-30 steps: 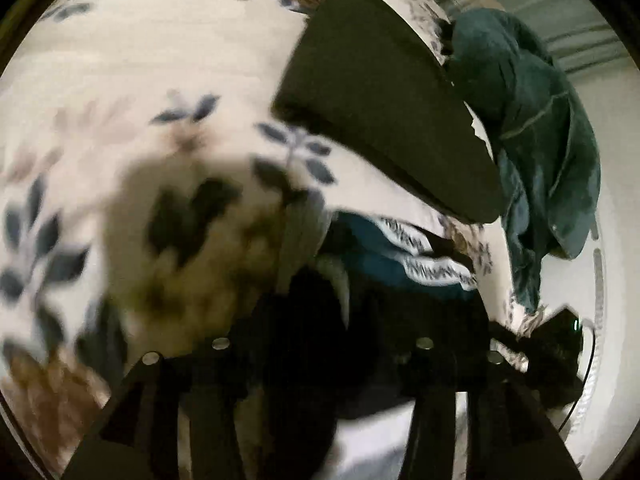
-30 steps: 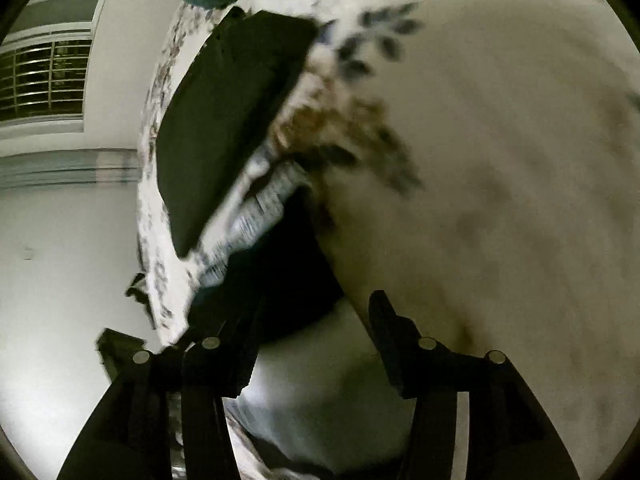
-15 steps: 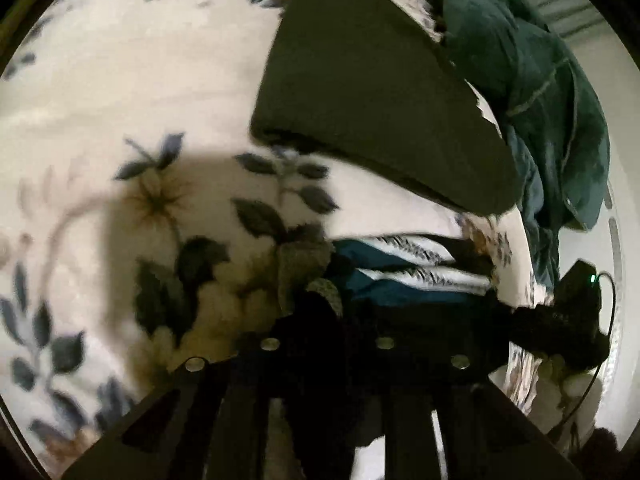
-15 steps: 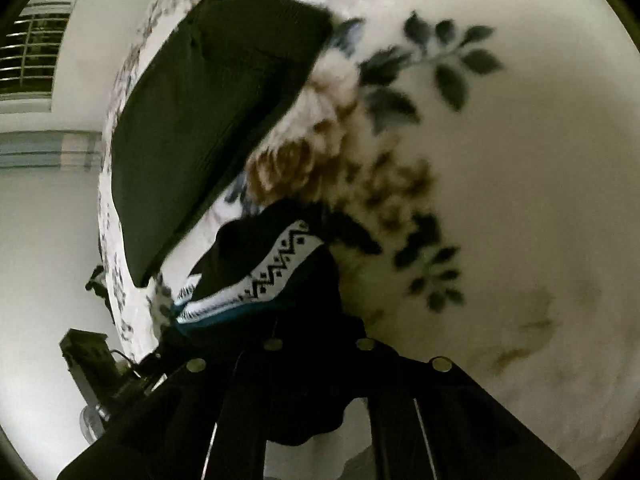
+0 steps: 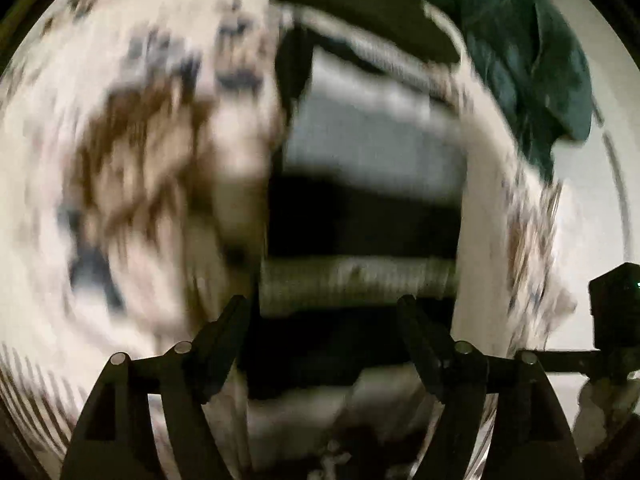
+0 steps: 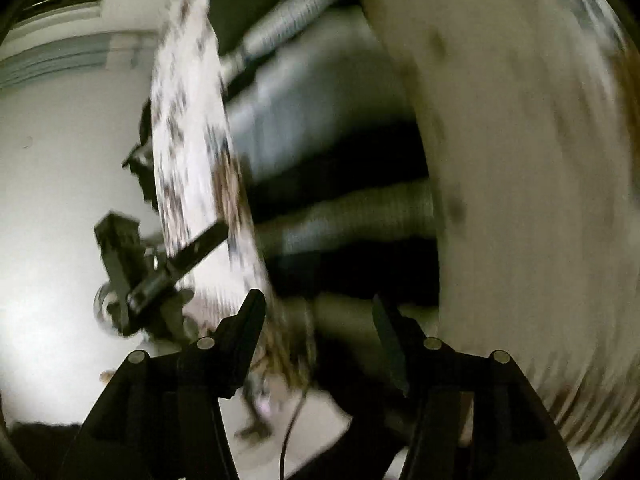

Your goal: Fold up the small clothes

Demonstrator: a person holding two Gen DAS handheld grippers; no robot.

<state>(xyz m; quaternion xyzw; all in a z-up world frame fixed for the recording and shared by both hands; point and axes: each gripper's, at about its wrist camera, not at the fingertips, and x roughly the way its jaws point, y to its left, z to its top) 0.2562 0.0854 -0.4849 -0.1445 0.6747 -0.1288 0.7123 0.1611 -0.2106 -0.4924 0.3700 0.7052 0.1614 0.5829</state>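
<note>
Both views are motion-blurred. A small striped garment (image 5: pixel 368 184), grey, black and white bands, lies spread on the floral bedsheet (image 5: pixel 132 152) in front of my left gripper (image 5: pixel 324 312), whose jaws stand wide apart and hold nothing. The same garment (image 6: pixel 336 168) shows in the right wrist view, ahead of my right gripper (image 6: pixel 318 308), also open and empty. A folded dark cloth (image 5: pixel 360 4) lies just beyond the garment.
A heap of teal clothing (image 5: pixel 516 52) sits at the far right of the bed. The bed edge (image 6: pixel 188 128) runs close by, with a pale wall and a window behind it. The other hand-held gripper (image 6: pixel 132 276) shows at the left.
Both grippers were shut on the striped garment half a second ago. Now both have opened and let it go, and it lies unfolded flat. Both cameras are moving fast.
</note>
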